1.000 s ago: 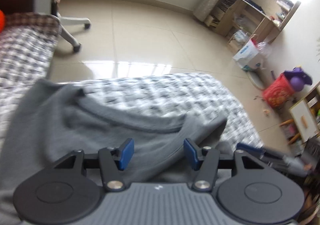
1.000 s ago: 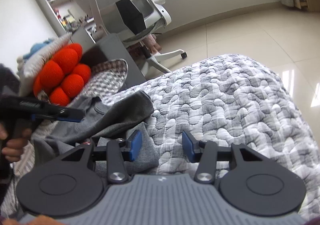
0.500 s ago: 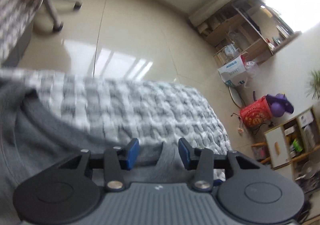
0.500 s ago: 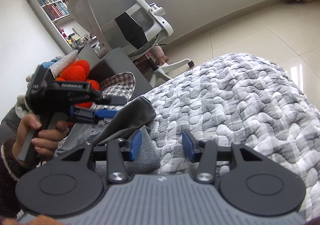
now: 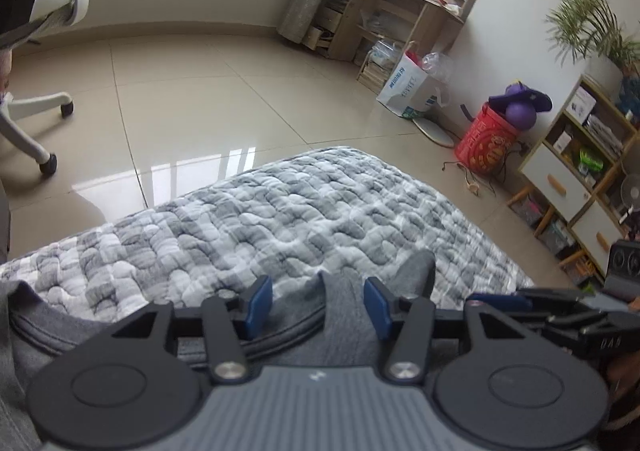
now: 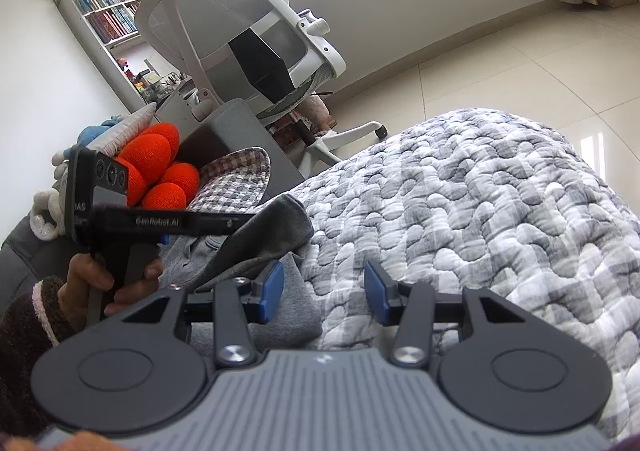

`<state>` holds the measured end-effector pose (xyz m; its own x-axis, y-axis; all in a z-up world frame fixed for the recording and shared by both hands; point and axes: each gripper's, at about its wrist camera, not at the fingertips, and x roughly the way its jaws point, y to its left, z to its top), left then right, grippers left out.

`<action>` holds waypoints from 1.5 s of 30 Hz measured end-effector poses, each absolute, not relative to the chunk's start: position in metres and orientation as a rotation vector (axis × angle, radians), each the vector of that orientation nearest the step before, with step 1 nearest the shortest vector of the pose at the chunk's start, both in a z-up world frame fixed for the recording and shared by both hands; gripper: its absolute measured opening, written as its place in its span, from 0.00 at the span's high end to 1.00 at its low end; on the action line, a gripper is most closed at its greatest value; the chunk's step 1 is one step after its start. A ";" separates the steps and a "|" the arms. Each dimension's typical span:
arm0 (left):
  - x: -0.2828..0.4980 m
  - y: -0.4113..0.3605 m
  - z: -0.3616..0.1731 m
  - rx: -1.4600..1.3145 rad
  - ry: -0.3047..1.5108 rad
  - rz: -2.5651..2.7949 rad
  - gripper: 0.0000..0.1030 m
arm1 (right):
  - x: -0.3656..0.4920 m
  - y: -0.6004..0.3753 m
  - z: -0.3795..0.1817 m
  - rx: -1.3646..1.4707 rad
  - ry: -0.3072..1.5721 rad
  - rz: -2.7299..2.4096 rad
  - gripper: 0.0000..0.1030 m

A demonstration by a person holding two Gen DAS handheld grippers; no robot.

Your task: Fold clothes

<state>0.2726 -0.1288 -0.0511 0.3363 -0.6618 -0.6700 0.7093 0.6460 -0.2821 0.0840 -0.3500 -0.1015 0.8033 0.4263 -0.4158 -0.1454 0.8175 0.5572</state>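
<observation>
left gripper (image 5: 316, 303) jaws apart, gray sweatshirt (image 5: 344, 315) fabric bunched between the pads, not clamped. right gripper (image 6: 324, 293) jaws wide apart, holding nothing, its left pad over the sweatshirt edge. sweatshirt lies crumpled on the quilt (image 6: 480, 211).

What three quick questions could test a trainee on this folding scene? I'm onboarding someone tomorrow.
1. True or false: the right gripper is shut on the garment.
2. Which lies under the garment: A) the floor, B) the quilt, C) the chair?
3. Fill in: between the open fingers of the left gripper, a fold of the garment pokes ____.

Key
1. False: its jaws are open, and only its left pad is over the garment's edge.
2. B.
3. Up.
</observation>
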 end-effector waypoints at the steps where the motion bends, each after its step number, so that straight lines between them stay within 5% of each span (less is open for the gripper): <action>1: 0.268 -0.130 -0.051 0.092 0.827 -0.894 0.50 | 0.084 -0.348 -0.101 0.524 0.559 0.319 0.52; 3: 0.258 -0.137 -0.051 0.169 0.792 -0.869 0.53 | 0.085 -0.345 -0.100 0.506 0.559 0.312 0.52; 5: 0.249 -0.144 -0.049 0.239 0.758 -0.823 0.75 | 0.085 -0.341 -0.100 0.487 0.558 0.306 0.52; 8: 0.235 -0.143 -0.040 0.254 0.698 -0.768 0.94 | 0.085 -0.339 -0.099 0.469 0.555 0.301 0.52; 19: 0.204 -0.066 -0.014 0.090 0.530 -0.456 0.95 | 0.086 -0.322 -0.098 0.398 0.571 0.359 0.51; 29: 0.208 -0.033 -0.055 -0.089 0.595 -0.420 0.95 | 0.094 -0.320 -0.095 0.410 0.612 0.385 0.55; 37: 0.207 -0.025 -0.056 -0.136 0.606 -0.442 0.95 | 0.098 -0.358 -0.107 0.694 0.626 0.422 0.60; 42: 0.207 -0.026 -0.057 -0.132 0.602 -0.438 0.95 | 0.097 -0.361 -0.106 0.705 0.637 0.424 0.72; 45: 0.208 -0.026 -0.055 -0.127 0.604 -0.430 0.95 | 0.096 -0.355 -0.103 0.652 0.646 0.404 0.94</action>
<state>0.2076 -0.0261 -0.0547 0.7378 -0.4275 -0.5224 0.3542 0.9040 -0.2394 0.0956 -0.3546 -0.1033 0.7334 0.5332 -0.4217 -0.1467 0.7298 0.6677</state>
